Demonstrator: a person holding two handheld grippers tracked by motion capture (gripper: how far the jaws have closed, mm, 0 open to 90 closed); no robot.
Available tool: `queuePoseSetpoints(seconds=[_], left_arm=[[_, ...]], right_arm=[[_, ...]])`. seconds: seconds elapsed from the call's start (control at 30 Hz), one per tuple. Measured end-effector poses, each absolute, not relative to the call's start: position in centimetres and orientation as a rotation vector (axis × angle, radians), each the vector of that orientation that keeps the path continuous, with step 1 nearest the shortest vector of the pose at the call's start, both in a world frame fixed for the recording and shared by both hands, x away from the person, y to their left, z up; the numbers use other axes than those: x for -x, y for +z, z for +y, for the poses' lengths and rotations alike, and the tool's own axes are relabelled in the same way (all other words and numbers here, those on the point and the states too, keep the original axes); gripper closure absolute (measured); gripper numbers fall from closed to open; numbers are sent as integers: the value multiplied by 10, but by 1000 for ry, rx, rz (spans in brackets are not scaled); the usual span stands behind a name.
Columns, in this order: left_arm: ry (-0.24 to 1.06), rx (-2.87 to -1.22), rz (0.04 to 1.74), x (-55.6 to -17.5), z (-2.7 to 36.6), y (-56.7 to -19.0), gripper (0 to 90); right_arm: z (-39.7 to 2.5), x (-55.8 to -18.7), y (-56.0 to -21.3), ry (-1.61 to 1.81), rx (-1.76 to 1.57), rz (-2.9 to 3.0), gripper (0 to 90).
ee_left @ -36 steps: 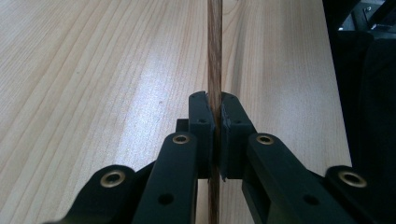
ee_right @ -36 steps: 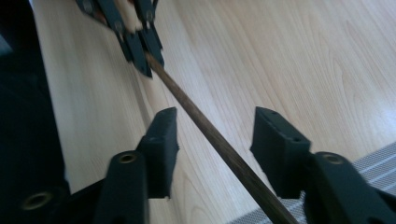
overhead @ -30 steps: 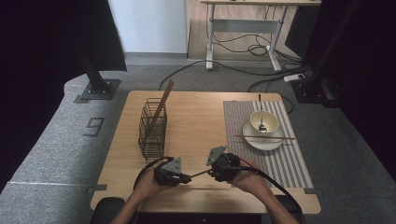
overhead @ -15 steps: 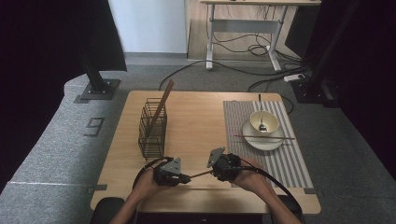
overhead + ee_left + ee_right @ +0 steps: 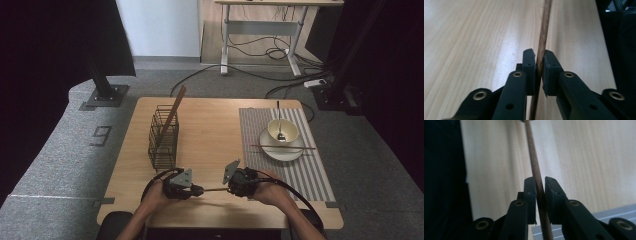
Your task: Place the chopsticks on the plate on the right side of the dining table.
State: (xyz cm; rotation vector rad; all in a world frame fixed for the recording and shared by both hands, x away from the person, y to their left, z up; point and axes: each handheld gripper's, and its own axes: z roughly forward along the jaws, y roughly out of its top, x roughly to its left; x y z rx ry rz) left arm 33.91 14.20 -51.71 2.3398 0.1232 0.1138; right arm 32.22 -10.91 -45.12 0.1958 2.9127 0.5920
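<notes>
A thin brown chopstick [image 5: 215, 189] spans between my two grippers just above the table's front edge. My left gripper [image 5: 199, 190] is shut on one end of it; in the left gripper view the chopstick [image 5: 543, 35] runs up between the closed jaws [image 5: 539, 58]. My right gripper [image 5: 231, 188] is shut on the other end, and the right gripper view shows the chopstick [image 5: 533, 157] pinched between its jaws [image 5: 539, 185]. Both hands hold the grippers facing each other.
A black wire basket [image 5: 164, 137] with a long wooden stick [image 5: 173, 114] stands at the left middle. On a striped grey placemat [image 5: 310, 170] at the right sit a plate [image 5: 283, 151] carrying a bowl [image 5: 283, 131], a spoon [image 5: 279, 122] and another chopstick [image 5: 283, 147].
Both grippers with the chopstick between them have shifted slightly; otherwise nothing has visibly changed.
</notes>
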Motion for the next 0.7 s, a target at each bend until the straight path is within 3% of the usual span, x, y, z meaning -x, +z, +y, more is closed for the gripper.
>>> queuePoseSetpoints(seconds=[0.07,0.5,0.6,0.7], left_arm=[[141,-2320,154,-340,144,-517,756],[244,-2203,343,-344,144,-519,250],[265,-2189,379,-344,144,-519,156],[281,-2187,416,-345,145,-520,117]], right_arm=[[-109,-321,-451,608,-187,2929,824],[-123,-323,-448,678,-280,2887,822],[-125,-323,-448,684,-288,2879,821],[-127,-324,-446,696,-298,2869,821]])
